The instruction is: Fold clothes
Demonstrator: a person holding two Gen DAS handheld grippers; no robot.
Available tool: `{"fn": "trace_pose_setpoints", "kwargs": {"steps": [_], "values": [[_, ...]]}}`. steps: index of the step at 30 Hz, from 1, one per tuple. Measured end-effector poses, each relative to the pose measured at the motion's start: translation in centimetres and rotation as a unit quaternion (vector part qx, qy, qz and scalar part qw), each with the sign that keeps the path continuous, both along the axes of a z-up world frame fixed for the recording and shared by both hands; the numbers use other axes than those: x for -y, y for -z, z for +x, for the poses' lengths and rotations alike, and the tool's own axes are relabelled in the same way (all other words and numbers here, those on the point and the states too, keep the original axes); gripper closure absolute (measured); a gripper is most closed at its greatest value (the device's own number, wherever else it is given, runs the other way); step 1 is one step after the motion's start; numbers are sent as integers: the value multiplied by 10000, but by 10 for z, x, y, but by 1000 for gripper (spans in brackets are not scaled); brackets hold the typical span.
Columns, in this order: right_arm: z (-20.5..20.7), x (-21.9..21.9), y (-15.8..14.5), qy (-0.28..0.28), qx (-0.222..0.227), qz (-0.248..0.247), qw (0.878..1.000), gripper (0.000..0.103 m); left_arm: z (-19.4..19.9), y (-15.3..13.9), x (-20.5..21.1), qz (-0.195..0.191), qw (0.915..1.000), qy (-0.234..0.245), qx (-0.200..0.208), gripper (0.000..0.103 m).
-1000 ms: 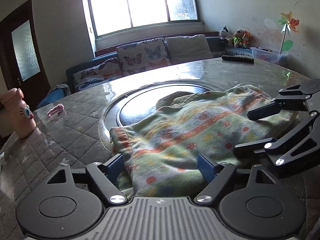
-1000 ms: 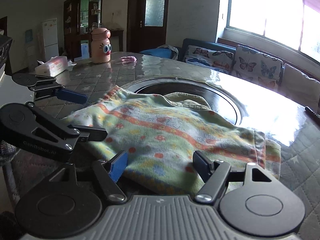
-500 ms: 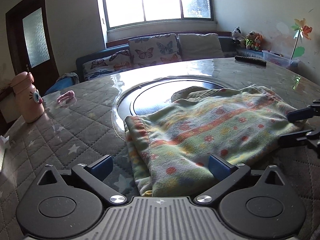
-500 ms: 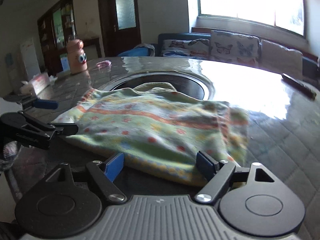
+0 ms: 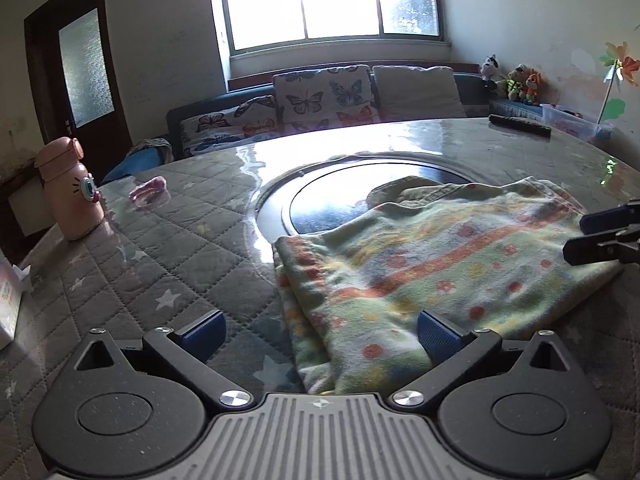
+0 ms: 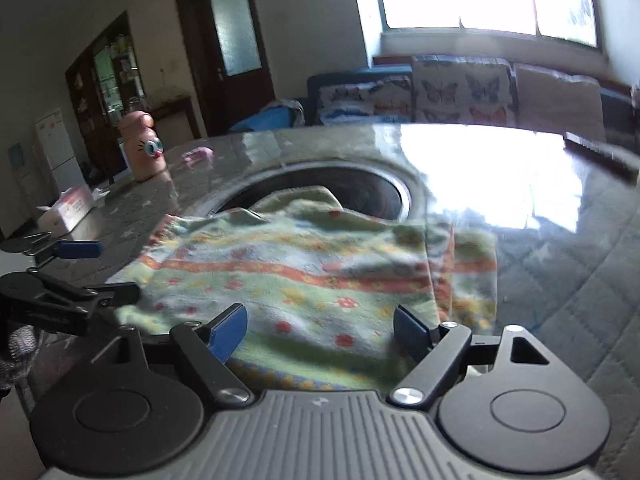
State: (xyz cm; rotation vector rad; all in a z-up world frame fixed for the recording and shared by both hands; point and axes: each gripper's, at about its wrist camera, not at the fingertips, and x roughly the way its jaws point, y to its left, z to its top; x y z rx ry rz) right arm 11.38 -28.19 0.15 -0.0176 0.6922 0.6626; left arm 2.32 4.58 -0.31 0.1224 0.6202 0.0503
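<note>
A folded green garment with orange stripes and red dots [image 5: 432, 276] lies on the round quilted table, partly over the dark turntable; it also shows in the right wrist view [image 6: 320, 276]. My left gripper [image 5: 320, 330] is open and empty, at the garment's near left edge. My right gripper [image 6: 320, 330] is open and empty, just above the garment's near edge. The right gripper's fingers show at the right of the left wrist view [image 5: 608, 232]. The left gripper shows at the left of the right wrist view [image 6: 72, 272].
A dark glass turntable [image 5: 340, 196] sits mid-table. A pink bottle [image 5: 70, 192], a small pink object [image 5: 150, 190] and a tissue box [image 6: 68, 210] stand to the left. A black remote [image 5: 520, 125] lies at the far right. A sofa with butterfly cushions [image 5: 324, 96] is behind.
Both grippers have drawn back from the garment and lifted slightly. The left gripper has shifted left, so the garment now lies right of its centre. The garment stays flat.
</note>
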Motion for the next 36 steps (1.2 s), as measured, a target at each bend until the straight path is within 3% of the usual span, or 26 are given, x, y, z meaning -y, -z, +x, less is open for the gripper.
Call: {"fn": "trace_pose_setpoints", "kwargs": {"steps": [12, 20, 36], "values": [[29, -7, -11, 14, 139, -54, 9999, 18, 33, -8, -18, 172, 9996, -205, -33, 0], [64, -20, -2, -3, -91, -19, 10000, 18, 74, -2, -35, 431, 9978, -471, -154, 0], [76, -17, -4, 186, -119, 83, 9997, 19, 83, 1, -48, 583, 9962, -619, -182, 0]]}}
